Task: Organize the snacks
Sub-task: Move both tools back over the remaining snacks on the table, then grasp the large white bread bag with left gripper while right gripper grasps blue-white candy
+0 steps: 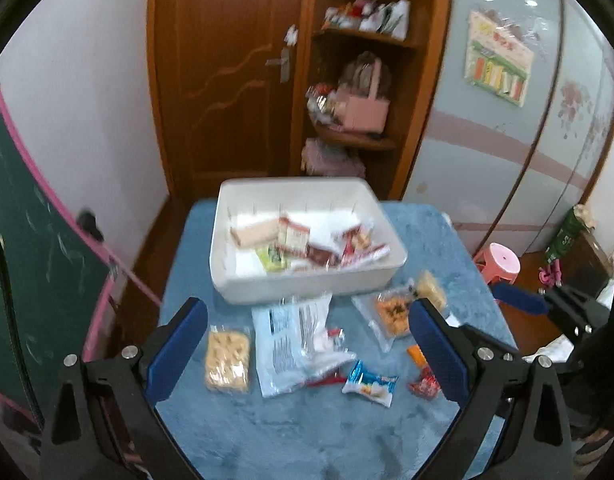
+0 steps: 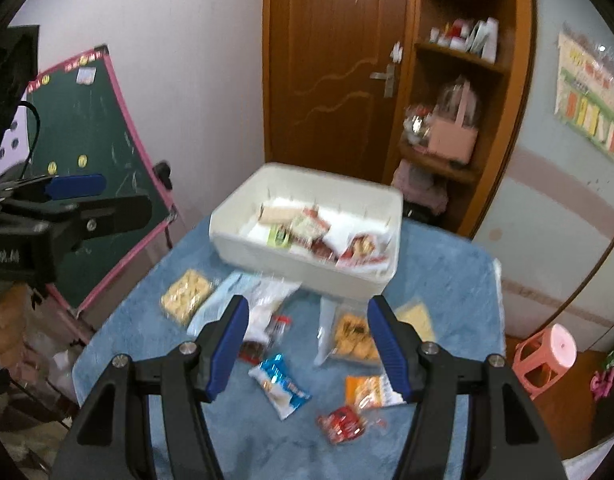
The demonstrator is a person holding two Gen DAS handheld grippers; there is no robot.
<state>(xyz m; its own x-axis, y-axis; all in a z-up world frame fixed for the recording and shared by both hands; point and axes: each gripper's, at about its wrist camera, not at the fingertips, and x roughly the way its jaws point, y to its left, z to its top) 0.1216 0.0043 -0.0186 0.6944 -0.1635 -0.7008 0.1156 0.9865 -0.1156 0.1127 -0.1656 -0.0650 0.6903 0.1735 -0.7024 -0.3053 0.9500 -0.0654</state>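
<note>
Presently my left tool (image 1: 307, 348) and right tool (image 2: 307, 344) hover wide and empty over loose snacks (image 2: 281, 384) on the worktop (image 2: 267, 440), the white bin (image 2: 307, 268) behind already holding several packets.

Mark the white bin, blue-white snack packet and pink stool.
white bin (image 1: 307, 286), left wrist view, front wall.
blue-white snack packet (image 2: 281, 388), right wrist view, wrapper middle.
pink stool (image 2: 557, 346), right wrist view, seat top.
</note>
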